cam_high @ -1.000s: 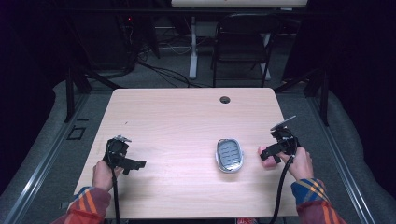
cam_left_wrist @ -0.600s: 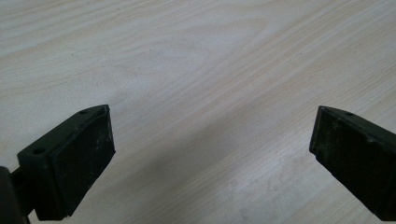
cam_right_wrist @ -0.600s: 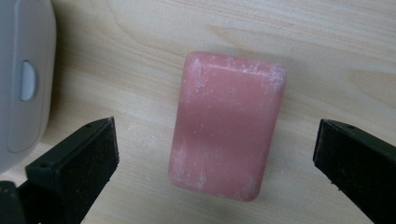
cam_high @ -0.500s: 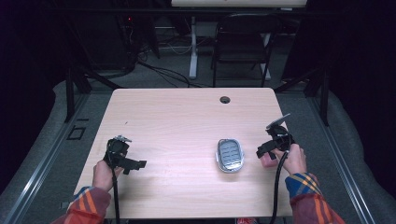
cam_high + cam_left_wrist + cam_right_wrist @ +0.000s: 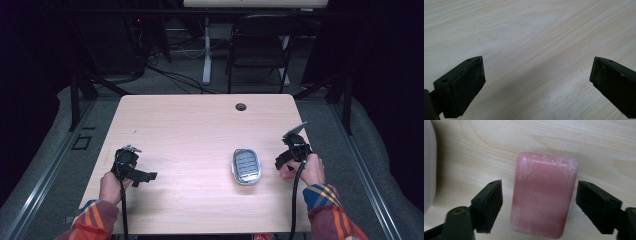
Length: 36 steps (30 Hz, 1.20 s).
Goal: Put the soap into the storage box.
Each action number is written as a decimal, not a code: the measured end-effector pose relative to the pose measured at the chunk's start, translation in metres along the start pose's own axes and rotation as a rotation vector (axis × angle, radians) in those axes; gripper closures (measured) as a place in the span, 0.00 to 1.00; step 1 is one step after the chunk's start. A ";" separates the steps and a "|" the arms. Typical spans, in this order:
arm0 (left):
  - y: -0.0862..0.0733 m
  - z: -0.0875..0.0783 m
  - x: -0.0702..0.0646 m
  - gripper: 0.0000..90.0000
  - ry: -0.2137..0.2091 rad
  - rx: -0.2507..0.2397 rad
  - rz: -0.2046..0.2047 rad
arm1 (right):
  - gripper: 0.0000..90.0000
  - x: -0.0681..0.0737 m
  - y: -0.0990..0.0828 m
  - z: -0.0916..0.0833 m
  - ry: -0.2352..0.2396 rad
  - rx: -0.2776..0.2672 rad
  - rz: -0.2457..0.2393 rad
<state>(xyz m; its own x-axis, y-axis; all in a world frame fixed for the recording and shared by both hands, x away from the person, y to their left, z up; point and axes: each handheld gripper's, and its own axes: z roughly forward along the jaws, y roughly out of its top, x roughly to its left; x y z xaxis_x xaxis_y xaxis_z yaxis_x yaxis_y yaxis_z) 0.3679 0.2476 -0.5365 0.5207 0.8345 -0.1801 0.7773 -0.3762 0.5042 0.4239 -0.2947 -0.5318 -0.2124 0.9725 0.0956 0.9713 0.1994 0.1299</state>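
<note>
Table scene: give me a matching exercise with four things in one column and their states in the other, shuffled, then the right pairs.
Things:
1. pink soap bar
2. grey soap dish
3. left gripper
4. right gripper

States:
A. jaws wide apart over bare wood
B. lies flat between two black jaws, gaps either side
C. jaws closing in on a bar, not yet touching
D. sits empty mid-table

Pairs: 1-B, 2-D, 3-A, 4-C

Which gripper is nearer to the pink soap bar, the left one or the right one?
The right. The right gripper has just been closing, its fingers either side of the pink soap bar with small gaps. The left gripper is far across the table.
</note>
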 end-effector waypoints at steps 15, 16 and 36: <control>0.000 0.000 -0.001 0.00 -0.002 0.001 0.008 | 0.37 0.003 0.000 0.008 -0.030 0.014 0.007; 0.000 0.000 -0.001 0.00 -0.003 0.000 0.008 | 0.38 0.003 0.000 0.008 -0.032 0.019 0.005; 0.001 0.001 -0.001 0.00 -0.005 0.010 0.014 | 0.41 0.002 -0.001 0.001 -0.018 0.021 -0.018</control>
<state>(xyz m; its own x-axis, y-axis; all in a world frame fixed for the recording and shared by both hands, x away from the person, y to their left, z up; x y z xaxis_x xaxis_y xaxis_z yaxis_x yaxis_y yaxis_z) 0.3682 0.2458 -0.5369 0.5336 0.8271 -0.1768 0.7732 -0.3923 0.4983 0.4224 -0.2926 -0.5326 -0.2277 0.9707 0.0762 0.9695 0.2187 0.1108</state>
